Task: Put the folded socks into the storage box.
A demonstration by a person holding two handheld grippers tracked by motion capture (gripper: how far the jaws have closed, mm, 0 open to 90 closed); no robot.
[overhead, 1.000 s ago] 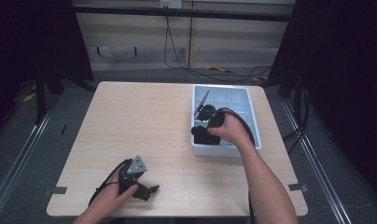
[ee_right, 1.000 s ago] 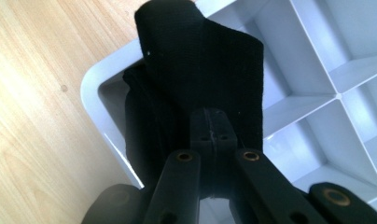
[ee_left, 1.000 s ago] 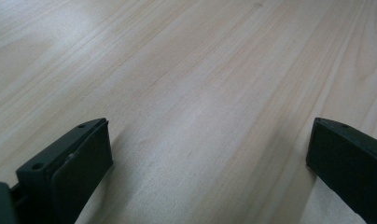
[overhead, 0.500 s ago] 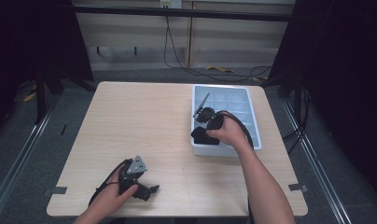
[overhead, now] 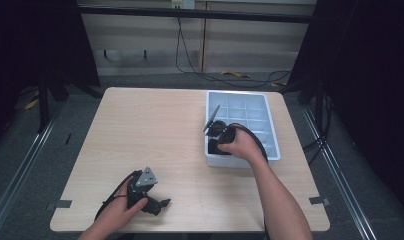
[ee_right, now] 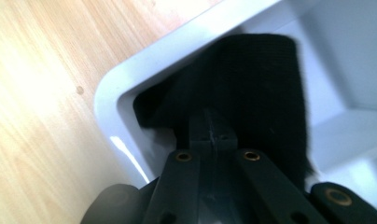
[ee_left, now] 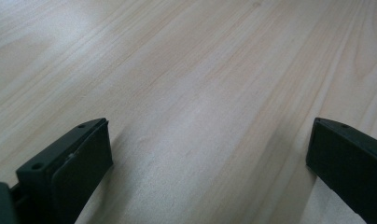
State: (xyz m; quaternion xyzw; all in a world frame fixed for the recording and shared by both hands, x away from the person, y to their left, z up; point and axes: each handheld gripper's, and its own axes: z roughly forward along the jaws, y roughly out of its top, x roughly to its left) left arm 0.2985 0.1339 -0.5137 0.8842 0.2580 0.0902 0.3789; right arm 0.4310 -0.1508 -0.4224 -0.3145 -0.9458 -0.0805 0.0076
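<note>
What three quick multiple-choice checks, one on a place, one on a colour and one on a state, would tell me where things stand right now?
1. Where is the right gripper?
A. At the near-left corner of the divided tray
B. On the bare table's left edge
C. On the floor

2. What colour is the cloth in its jaws?
A. White
B. Black
C. Yellow

3. How do the left gripper jaws stand?
A. Shut on a cloth
B. Shut on nothing
C. Wide open over the wooden table

Answers: 1 A, the high view shows it over that corner compartment; 2 B, the right gripper view shows black fabric pinched; 3 C, only bare wood lies between its jaws.
</note>
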